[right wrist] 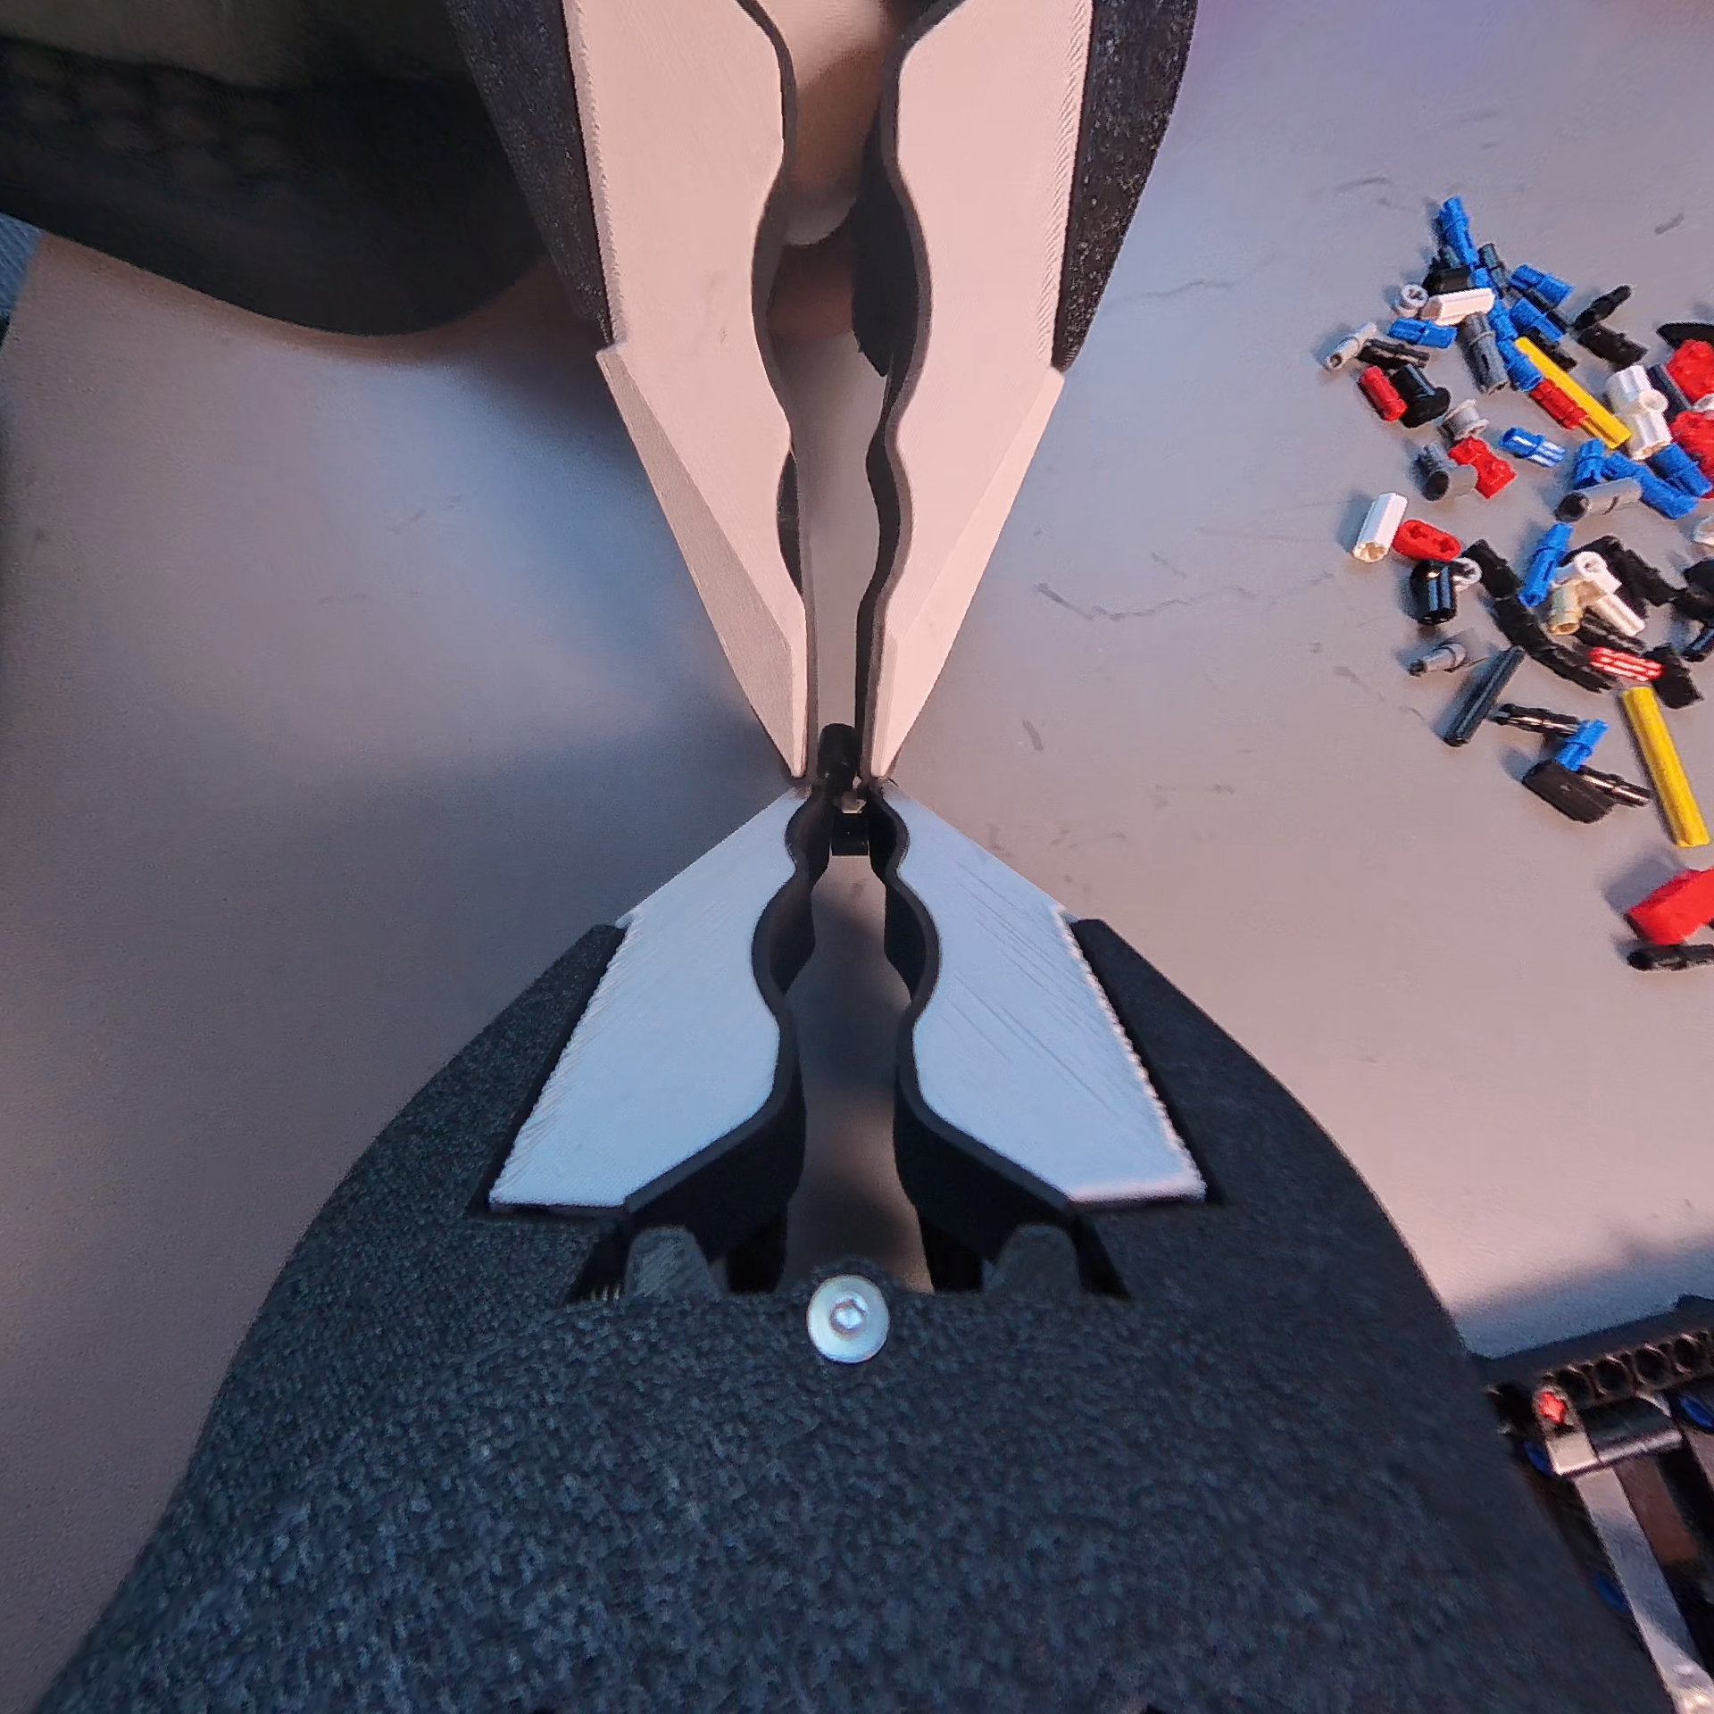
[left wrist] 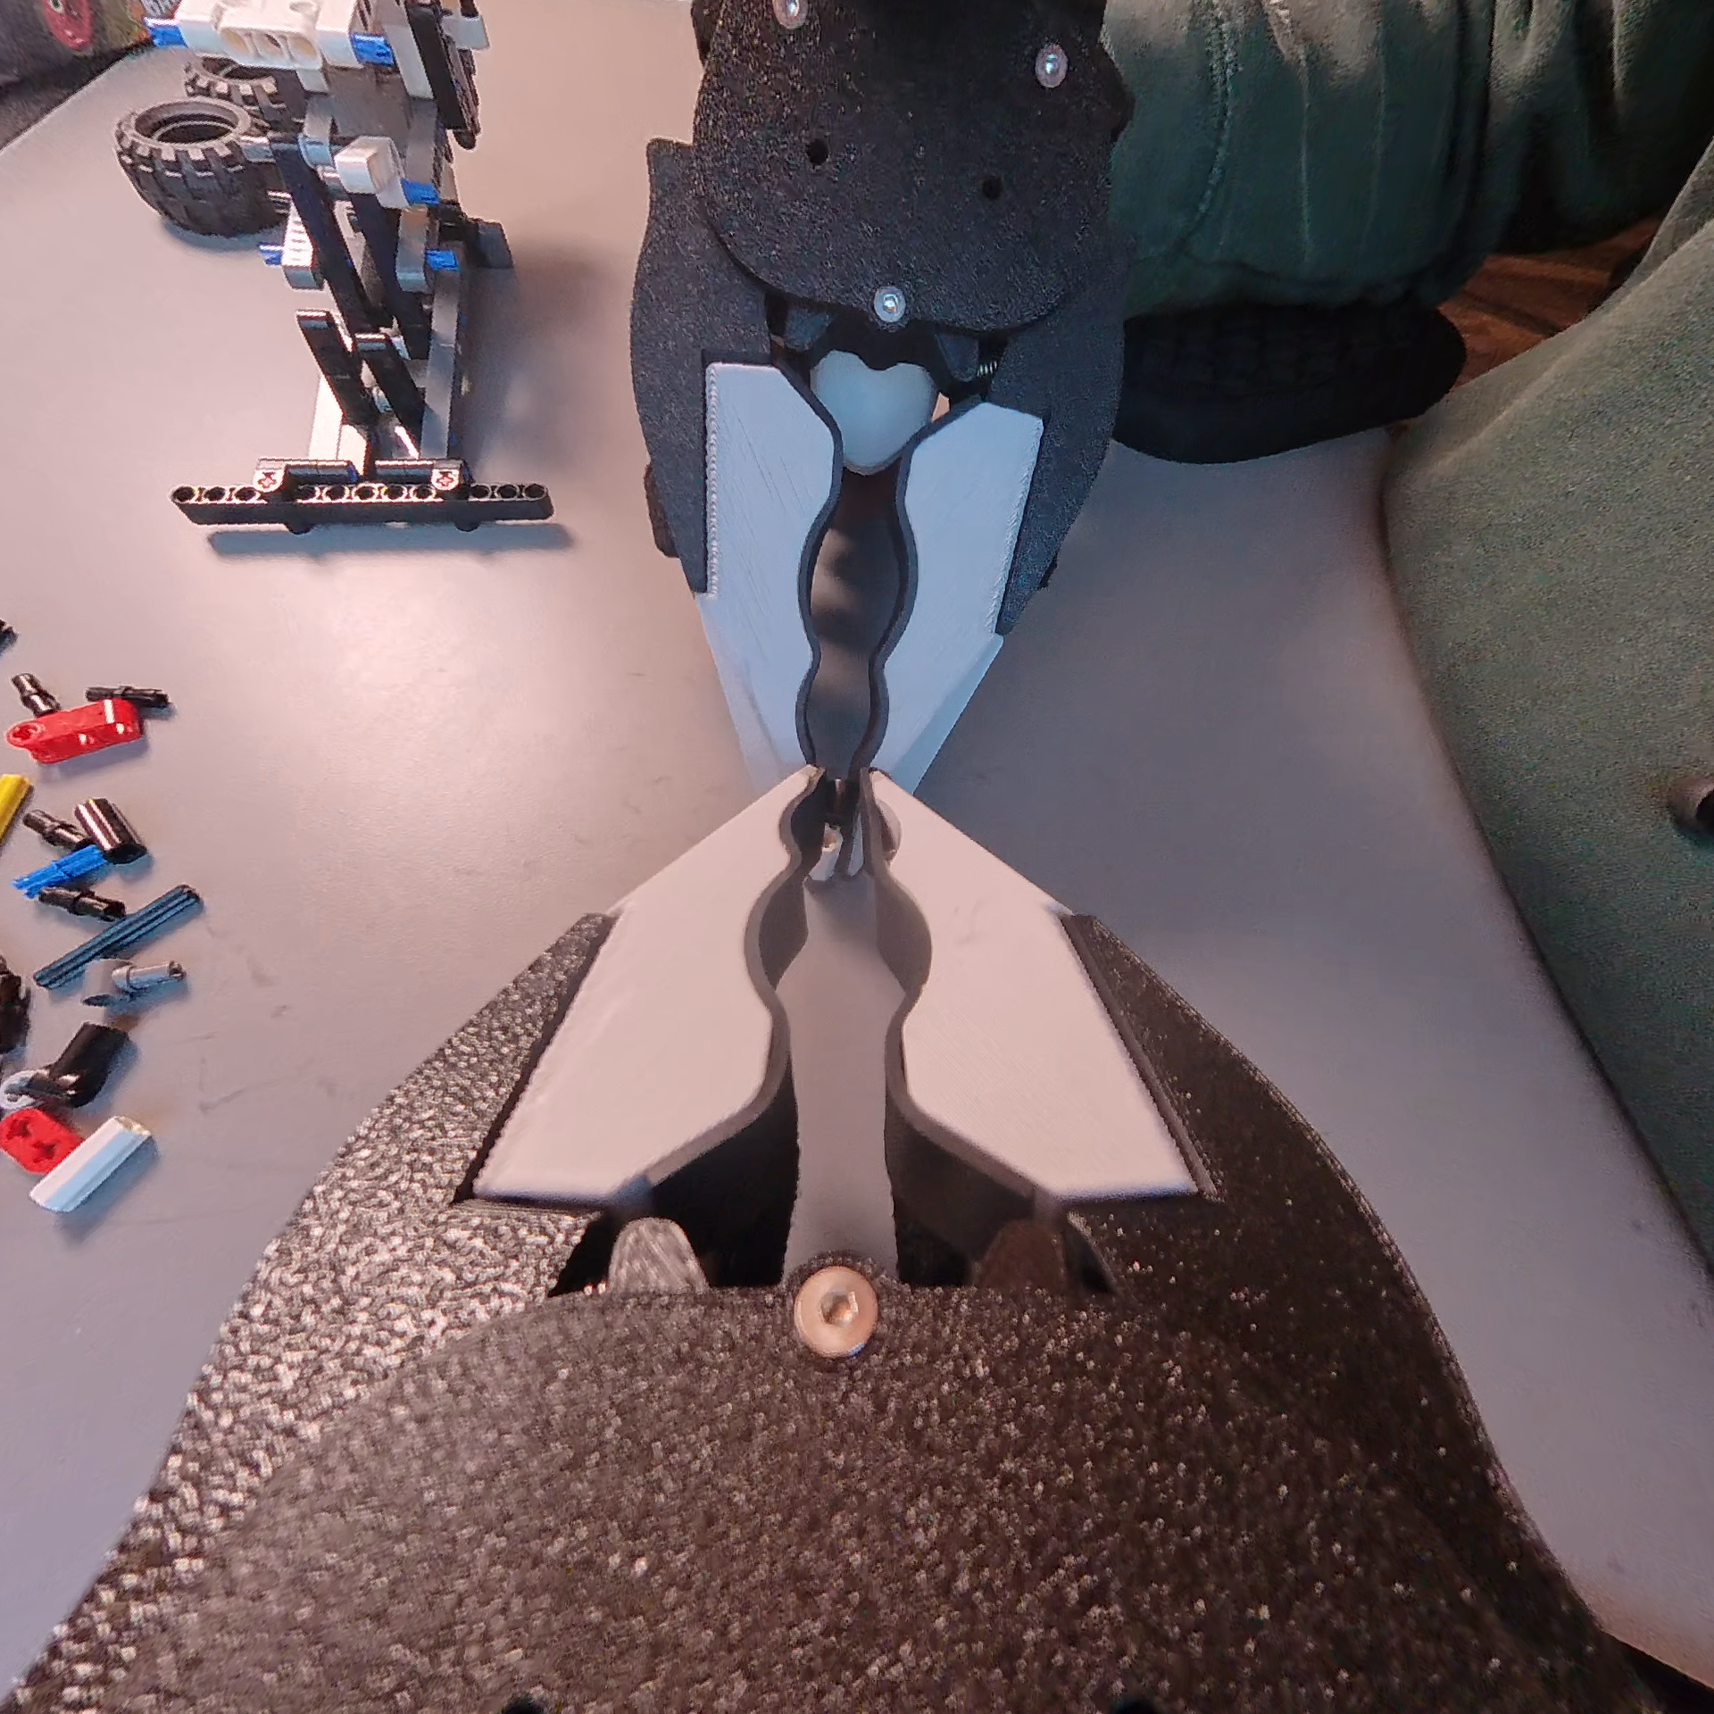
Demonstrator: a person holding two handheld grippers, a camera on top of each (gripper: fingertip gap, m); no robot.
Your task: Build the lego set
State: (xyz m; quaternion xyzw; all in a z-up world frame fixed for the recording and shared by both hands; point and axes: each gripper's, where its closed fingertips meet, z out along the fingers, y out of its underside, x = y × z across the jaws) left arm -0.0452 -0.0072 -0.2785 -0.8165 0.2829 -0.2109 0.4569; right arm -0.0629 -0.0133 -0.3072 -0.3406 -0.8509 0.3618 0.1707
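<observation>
My left gripper (left wrist: 839,812) is shut on a small light grey lego piece (left wrist: 828,858) just above the grey table (left wrist: 417,788). My right gripper (right wrist: 839,807) is shut on a small black lego piece (right wrist: 846,835). The two grippers meet tip to tip, and the two pieces touch between the fingertips. In the left wrist view the right gripper (left wrist: 839,770) comes in from the top. In the right wrist view the left gripper (right wrist: 839,765) comes in from the top. The fingers hide how the pieces join. The partly built black, grey and white model (left wrist: 371,278) stands at the far left.
Two black tyres (left wrist: 185,167) lie beside the model. Loose small pieces in blue, red, black and yellow (right wrist: 1558,482) are scattered on the table, and they also show in the left wrist view (left wrist: 83,927). A person's green sleeve (left wrist: 1391,139) and green fabric (left wrist: 1577,649) are at the right. My two grippers' fingertips are within a few centimetres of each other.
</observation>
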